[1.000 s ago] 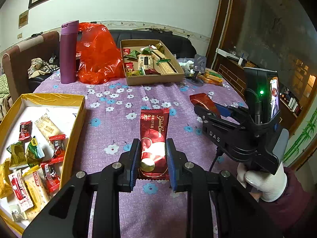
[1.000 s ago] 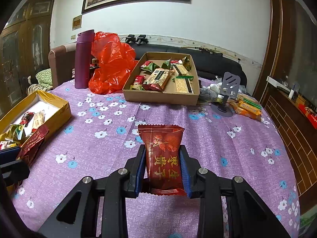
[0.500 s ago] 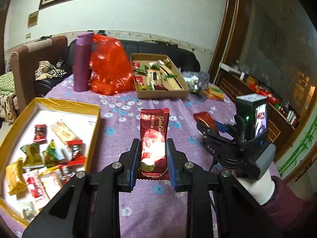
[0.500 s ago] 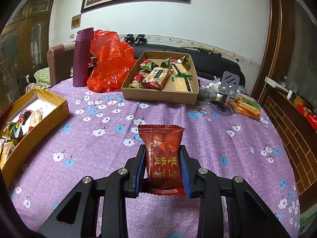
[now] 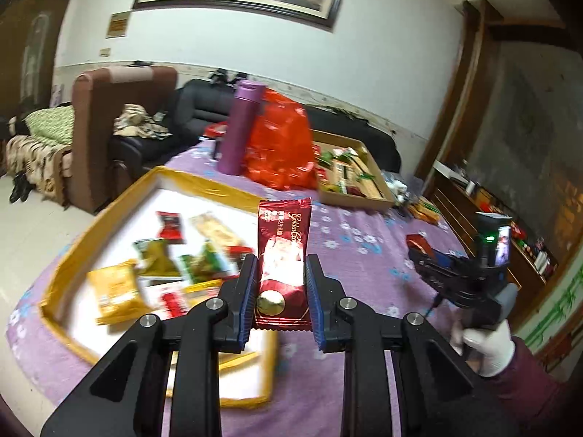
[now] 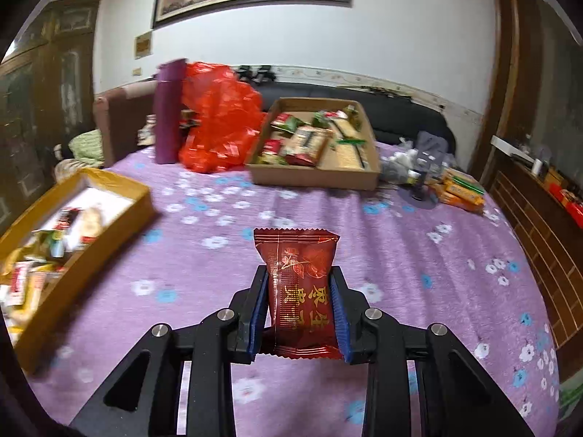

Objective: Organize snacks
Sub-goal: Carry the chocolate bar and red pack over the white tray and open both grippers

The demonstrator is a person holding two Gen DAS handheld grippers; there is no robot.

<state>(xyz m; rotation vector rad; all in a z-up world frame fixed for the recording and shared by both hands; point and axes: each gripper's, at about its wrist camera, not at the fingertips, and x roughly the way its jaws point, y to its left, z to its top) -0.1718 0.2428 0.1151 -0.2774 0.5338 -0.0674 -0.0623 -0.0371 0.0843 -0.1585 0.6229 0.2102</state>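
My left gripper [image 5: 280,273] is shut on a long dark-red snack bar wrapper [image 5: 282,240] with gold lettering, held upright above the near right corner of the yellow box [image 5: 109,215], which holds several wrapped snacks. In the same view my right gripper [image 5: 419,245] shows far right, held by a white-gloved hand [image 5: 484,346]. My right gripper [image 6: 300,291] is shut on a red snack packet [image 6: 297,280] with gold characters, above the purple flowered tablecloth [image 6: 400,255]. The yellow box [image 6: 120,211] lies to its left. A brown cardboard box [image 6: 317,178] of snacks stands at the back.
A purple flask [image 6: 168,113] and a red plastic bag [image 6: 218,127] stand at the back left of the table. Orange packets [image 6: 459,193] and a small stand [image 6: 419,185] lie at the back right. A sofa and an armchair [image 5: 98,123] flank the table.
My left gripper has swung left with the snack bar and now hangs over the yellow box's corner. My right gripper has shifted a little with its red packet; both grips unchanged.
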